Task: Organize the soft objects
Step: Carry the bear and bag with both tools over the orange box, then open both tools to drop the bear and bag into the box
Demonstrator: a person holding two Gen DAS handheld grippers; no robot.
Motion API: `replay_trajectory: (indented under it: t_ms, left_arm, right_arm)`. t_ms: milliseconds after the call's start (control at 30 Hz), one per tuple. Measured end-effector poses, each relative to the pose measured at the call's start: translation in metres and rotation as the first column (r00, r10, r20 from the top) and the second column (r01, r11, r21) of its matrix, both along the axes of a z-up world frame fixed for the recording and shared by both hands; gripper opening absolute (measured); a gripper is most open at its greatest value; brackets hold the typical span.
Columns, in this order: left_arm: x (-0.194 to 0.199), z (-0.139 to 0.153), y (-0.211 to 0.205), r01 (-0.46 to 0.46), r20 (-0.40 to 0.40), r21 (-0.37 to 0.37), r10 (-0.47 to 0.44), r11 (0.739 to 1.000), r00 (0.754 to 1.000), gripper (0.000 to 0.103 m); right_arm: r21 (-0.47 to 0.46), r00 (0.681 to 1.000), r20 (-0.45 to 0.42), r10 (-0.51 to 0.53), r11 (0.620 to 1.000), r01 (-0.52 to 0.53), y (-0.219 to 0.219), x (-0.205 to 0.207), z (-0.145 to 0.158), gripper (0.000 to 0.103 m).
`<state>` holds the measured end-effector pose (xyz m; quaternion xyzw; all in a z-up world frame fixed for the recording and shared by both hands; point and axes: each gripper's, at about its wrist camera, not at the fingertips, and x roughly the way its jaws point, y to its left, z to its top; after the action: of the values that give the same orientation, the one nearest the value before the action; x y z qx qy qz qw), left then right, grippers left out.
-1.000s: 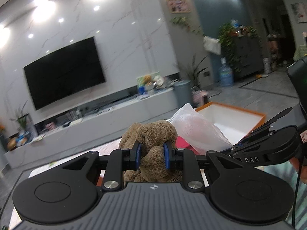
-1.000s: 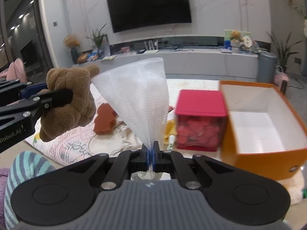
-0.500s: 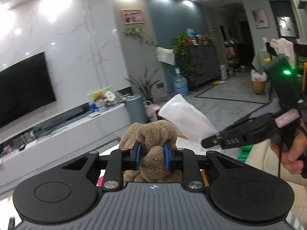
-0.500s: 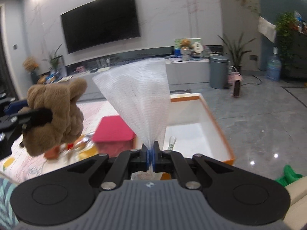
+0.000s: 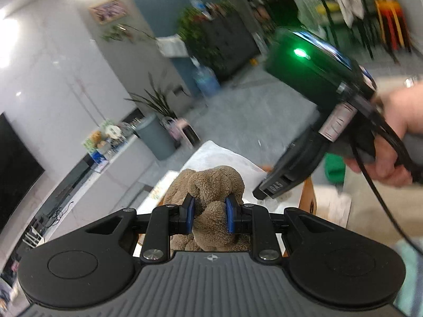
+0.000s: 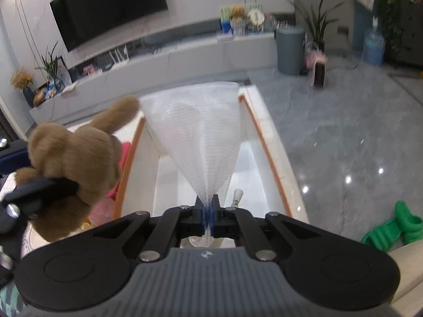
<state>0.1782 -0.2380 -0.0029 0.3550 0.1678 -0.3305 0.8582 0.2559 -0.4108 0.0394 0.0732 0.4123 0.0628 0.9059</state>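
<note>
My left gripper (image 5: 210, 215) is shut on a brown plush bear (image 5: 211, 185), held in the air; the bear also shows at the left of the right wrist view (image 6: 76, 163). My right gripper (image 6: 208, 212) is shut on a white foam mesh sleeve (image 6: 201, 129) that fans out above an orange-rimmed white box (image 6: 267, 142). In the left wrist view the right gripper (image 5: 280, 182) and the sleeve (image 5: 224, 158) sit just behind and right of the bear, over the box's orange wall (image 5: 308, 195).
A red container (image 6: 124, 155) stands left of the box, behind the bear. A small white object (image 6: 236, 195) lies inside the box. A green object (image 6: 394, 227) lies on the grey tiled floor at right. A TV console (image 6: 171, 60) runs along the back wall.
Both grippers have swung right and tilted down toward the orange box, each keeping its hold. The sleeve now hangs over the box's inside, and the bear is beside the box's left wall.
</note>
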Motion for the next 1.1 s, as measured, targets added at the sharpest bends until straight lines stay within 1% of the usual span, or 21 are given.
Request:
replay_trajectory:
  t_ms: [100,200,333,467,533,567,667,833,933,1033,1100]
  left_arm:
    - [0.008,-0.016,-0.011,0.034,-0.012,0.084,-0.033,0.996,0.999,0.026]
    - [0.019,-0.032,-0.018,0.076,-0.042,0.155,-0.071,0.985,0.997,0.026]
    - [0.032,-0.049,-0.024,0.129,-0.118,0.219,-0.105,0.967,0.987,0.027]
    - [0.053,-0.061,-0.032,0.154,-0.199,0.282,-0.100,0.947,0.975,0.027]
    - [0.055,-0.067,-0.032,0.175,-0.228,0.298,-0.108,0.938,0.968,0.027]
    - [0.058,-0.069,-0.032,0.177,-0.237,0.305,-0.106,0.936,0.966,0.027]
    - [0.065,-0.076,-0.035,0.181,-0.267,0.321,-0.095,0.929,0.959,0.028]
    - [0.071,-0.086,-0.036,0.185,-0.316,0.322,-0.078,0.928,0.946,0.028]
    - [0.077,-0.083,-0.034,0.164,-0.357,0.285,-0.054,0.945,0.932,0.028]
    - [0.085,-0.079,-0.032,0.145,-0.382,0.268,-0.033,0.953,0.924,0.030]
    - [0.089,-0.077,-0.030,0.120,-0.395,0.246,-0.014,0.962,0.918,0.030]
  right_arm:
    - [-0.004,0.998,-0.057,0.017,1.000,-0.017,-0.002,0.019,-0.020,0.000]
    - [0.003,0.992,-0.123,0.041,0.999,-0.041,-0.006,0.034,-0.040,0.000]
    - [-0.004,0.980,-0.187,0.069,0.997,-0.071,-0.008,0.051,-0.059,0.001]
    - [-0.022,0.966,-0.237,0.103,0.994,-0.111,-0.009,0.063,-0.073,0.001]
    - [-0.038,0.957,-0.263,0.126,0.989,-0.141,-0.012,0.066,-0.081,0.002]
    - [-0.044,0.952,-0.275,0.137,0.987,-0.155,-0.010,0.067,-0.084,0.005]
    - [-0.058,0.936,-0.309,0.166,0.980,-0.192,-0.005,0.070,-0.093,0.008]
    - [-0.073,0.919,-0.351,0.181,0.973,-0.219,0.000,0.073,-0.102,0.010]
    - [-0.095,0.915,-0.361,0.183,0.968,-0.231,0.004,0.072,-0.105,0.010]
    - [-0.119,0.916,-0.360,0.176,0.965,-0.232,0.006,0.071,-0.104,0.012]
    - [-0.126,0.918,-0.358,0.170,0.966,-0.228,0.007,0.070,-0.103,0.017]
